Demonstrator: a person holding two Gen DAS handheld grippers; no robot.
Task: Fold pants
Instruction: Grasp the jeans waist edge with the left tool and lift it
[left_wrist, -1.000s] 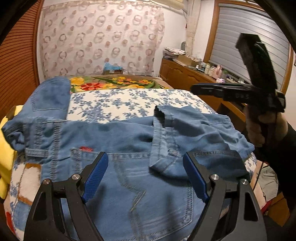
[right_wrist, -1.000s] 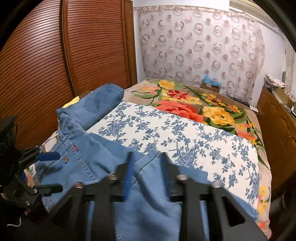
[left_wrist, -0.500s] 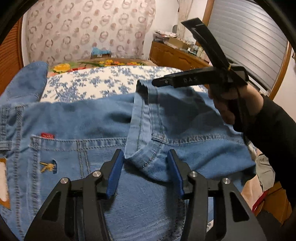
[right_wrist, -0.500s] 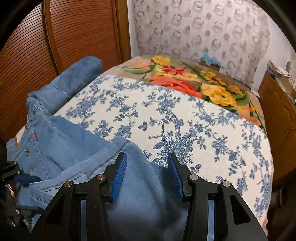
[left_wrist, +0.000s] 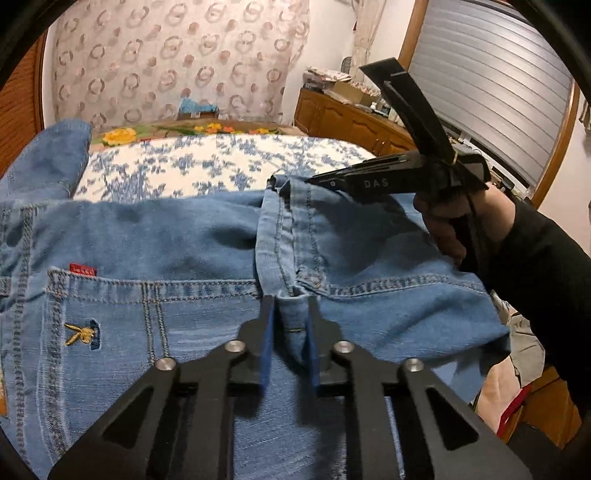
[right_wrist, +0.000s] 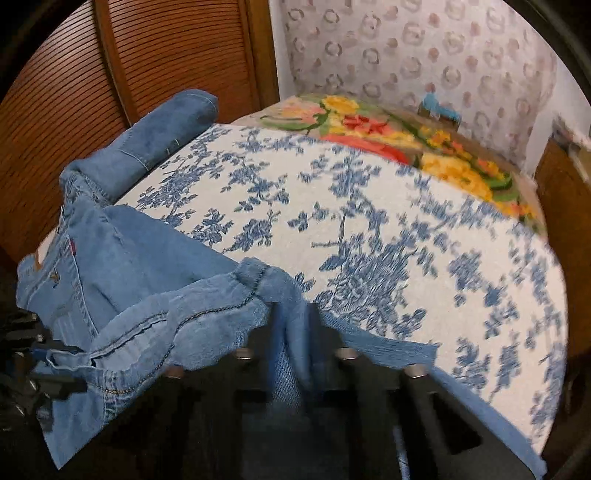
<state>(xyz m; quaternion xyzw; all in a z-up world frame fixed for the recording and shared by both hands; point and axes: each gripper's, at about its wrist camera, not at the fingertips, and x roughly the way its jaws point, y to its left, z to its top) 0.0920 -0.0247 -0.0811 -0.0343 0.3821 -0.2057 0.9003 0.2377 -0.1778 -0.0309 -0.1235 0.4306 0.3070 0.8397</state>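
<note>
The blue pants (left_wrist: 155, 236) lay spread on the bed (left_wrist: 207, 162), with one leg (right_wrist: 166, 125) stretched toward the brown slatted door (right_wrist: 110, 66). The left tongs (left_wrist: 290, 314) were clenched on a fold of the pants near the waistband. The right tongs (right_wrist: 291, 325) were clenched on the far edge of the pants, over the flowered sheet.

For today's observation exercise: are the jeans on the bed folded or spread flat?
Partly folded: on the jeans, a hemmed leg end lies back over the seat, not flat.
</note>
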